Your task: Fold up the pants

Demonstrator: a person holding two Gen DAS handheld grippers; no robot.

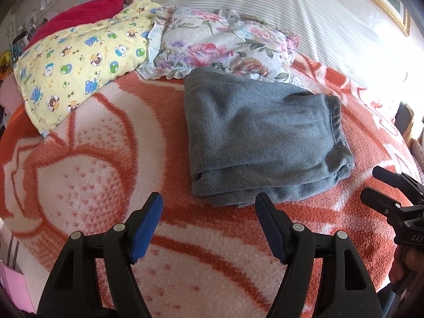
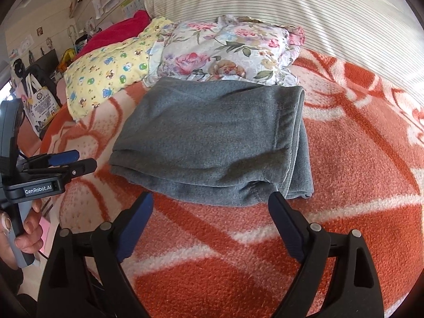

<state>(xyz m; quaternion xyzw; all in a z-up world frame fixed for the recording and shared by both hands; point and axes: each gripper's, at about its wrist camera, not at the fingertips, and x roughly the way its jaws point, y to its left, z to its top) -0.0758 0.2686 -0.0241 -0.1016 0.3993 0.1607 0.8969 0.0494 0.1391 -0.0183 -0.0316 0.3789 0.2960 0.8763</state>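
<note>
Grey pants (image 1: pixel 265 143) are seen folded on an orange-and-white blanket (image 1: pixel 92 159), touching a floral pillow (image 1: pixel 220 45) behind; a yellow bear-print pillow (image 1: pixel 79 63) is beside that. Left gripper (image 1: pixel 209 204) and right gripper (image 2: pixel 212 201) are held spread, empty, short of the pants.

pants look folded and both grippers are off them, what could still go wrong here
1. The pants have loose layered edges at the near side; a low pass by the open right gripper or left gripper might snag and unfold them.
2. Their far edge lies against the floral cloth; a push could drag the two together.
</note>
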